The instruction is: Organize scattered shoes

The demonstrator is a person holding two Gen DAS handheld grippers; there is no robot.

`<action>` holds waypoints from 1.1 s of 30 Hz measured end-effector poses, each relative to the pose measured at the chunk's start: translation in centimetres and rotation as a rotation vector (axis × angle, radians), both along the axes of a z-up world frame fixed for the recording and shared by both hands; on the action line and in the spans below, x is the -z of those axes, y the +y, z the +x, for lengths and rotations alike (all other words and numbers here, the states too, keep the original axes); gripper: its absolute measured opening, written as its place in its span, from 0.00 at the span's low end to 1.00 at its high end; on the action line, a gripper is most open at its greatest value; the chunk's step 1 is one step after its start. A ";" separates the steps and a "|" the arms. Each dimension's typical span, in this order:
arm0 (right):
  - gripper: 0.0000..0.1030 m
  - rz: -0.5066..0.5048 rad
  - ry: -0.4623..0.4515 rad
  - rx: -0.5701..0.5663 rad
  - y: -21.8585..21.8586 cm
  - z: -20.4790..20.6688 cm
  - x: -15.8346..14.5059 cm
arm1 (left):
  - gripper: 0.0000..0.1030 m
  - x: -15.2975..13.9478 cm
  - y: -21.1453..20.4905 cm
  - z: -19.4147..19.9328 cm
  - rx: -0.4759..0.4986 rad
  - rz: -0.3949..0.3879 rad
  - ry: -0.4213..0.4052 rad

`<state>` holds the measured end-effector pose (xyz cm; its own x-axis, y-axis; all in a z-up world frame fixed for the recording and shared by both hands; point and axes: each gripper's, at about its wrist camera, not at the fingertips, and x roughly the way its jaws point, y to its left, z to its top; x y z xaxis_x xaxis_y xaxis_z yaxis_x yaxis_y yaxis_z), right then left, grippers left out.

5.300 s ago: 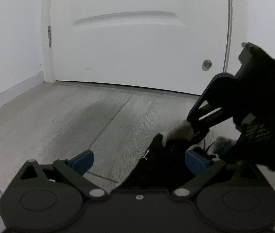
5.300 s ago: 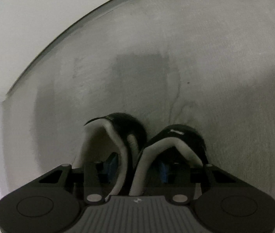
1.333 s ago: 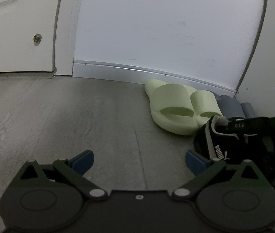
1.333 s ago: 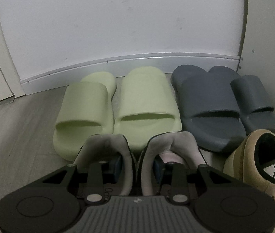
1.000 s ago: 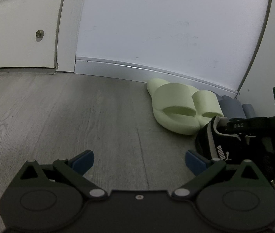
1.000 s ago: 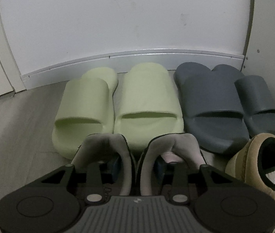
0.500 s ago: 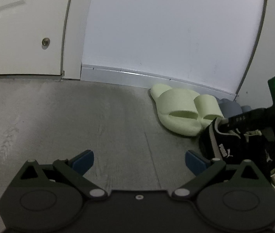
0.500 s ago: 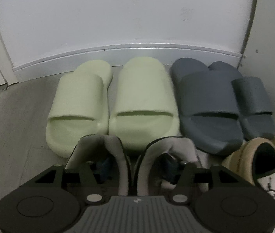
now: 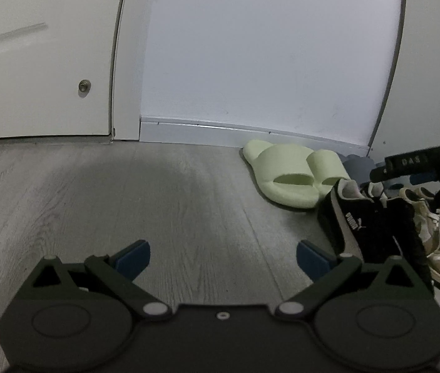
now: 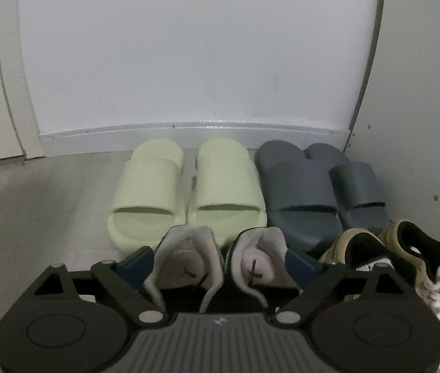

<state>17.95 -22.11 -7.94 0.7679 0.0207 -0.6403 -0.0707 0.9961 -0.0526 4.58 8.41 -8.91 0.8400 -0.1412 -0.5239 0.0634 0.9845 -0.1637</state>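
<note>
You are looking down your right gripper [image 10: 220, 261], whose jaws are opening around the heels of the black sneakers [image 10: 217, 267], blue fingers [image 10: 136, 264] standing outside both collars. Beyond them, green slides [image 10: 189, 186] and grey slides [image 10: 316, 186] are sitting side by side against the baseboard [image 10: 189, 133]. Tan sneakers [image 10: 406, 248] are lying at the right.

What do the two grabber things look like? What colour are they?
Both are black plastic. The left gripper has round discs, silver screws and blue finger pads. The right gripper matches it, with a ribbed grey middle plate bearing a small white logo; seen from the left wrist camera, it shows a green light.
</note>
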 end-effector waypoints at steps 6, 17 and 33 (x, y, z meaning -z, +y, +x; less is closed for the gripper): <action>0.99 -0.012 -0.048 -0.030 1.5 -3.8 -0.8 | 0.99 -1.3 0.5 -1.8 0.012 -0.033 -0.030; 1.00 0.097 -0.159 -0.047 2.6 -12.4 -5.2 | 0.99 -7.5 0.5 -9.7 -0.030 -0.037 -0.136; 1.00 0.234 -0.193 -0.169 1.7 -27.6 -13.6 | 0.99 -12.8 -1.9 -16.6 -0.100 0.062 -0.036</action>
<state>-9.68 -20.42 5.67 0.8476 0.2866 -0.4466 -0.2464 0.9579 0.1472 -12.01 6.46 3.90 0.8668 -0.0243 -0.4980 -0.0304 0.9944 -0.1014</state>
